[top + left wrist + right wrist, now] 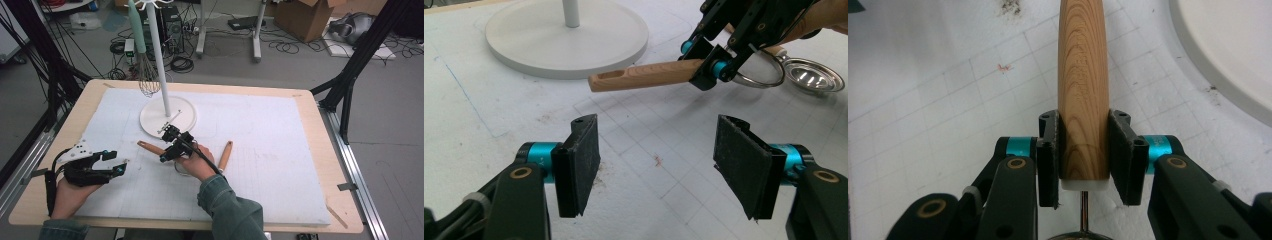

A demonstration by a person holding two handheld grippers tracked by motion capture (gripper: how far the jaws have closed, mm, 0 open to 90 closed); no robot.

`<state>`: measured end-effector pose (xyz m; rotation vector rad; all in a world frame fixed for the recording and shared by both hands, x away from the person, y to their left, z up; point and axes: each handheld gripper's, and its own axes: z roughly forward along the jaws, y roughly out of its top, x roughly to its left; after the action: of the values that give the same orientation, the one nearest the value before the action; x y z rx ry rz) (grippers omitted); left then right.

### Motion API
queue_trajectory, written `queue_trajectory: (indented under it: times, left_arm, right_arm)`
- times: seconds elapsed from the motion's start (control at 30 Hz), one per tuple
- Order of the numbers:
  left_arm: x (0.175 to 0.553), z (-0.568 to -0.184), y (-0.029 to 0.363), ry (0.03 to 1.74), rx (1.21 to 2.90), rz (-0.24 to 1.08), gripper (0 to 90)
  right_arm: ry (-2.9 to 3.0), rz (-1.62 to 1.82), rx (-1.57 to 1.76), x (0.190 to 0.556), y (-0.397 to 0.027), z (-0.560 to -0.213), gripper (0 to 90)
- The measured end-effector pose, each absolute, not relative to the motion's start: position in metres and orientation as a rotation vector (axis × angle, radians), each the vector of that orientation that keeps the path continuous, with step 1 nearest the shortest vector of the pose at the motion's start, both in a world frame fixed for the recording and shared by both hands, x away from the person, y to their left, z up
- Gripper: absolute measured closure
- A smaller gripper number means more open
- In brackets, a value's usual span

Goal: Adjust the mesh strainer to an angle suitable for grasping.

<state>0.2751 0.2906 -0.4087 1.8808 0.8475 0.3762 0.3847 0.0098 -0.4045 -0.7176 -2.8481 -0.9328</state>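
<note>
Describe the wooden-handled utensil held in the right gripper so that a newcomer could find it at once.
Start at the round white stand base on the white foam mat. Just in front of it the right gripper is shut on a light wooden handle with a slot near its free end. A second wooden-handled utensil lies untouched to the right; this handle is the one clamped between black fingers.

The person wears a blue-green denim sleeve on each arm. The left gripper is black, with flat rough pads, bright blue rings, gold-coloured round pins, and a grey three-cornered plate on top. The right gripper looks the same, and a black cable trails from it.
</note>
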Motion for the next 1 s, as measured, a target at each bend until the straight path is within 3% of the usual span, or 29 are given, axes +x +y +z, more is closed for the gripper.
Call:
queue_trajectory:
  times: [1.0]
  left_arm:
    - [0.275, -0.409, 0.288, 0.843, 1.885, 0.364, 35.1]
  right_arm:
    - [-2.743, -1.132, -0.743, 0.380, -0.015, -0.383, 68.6]
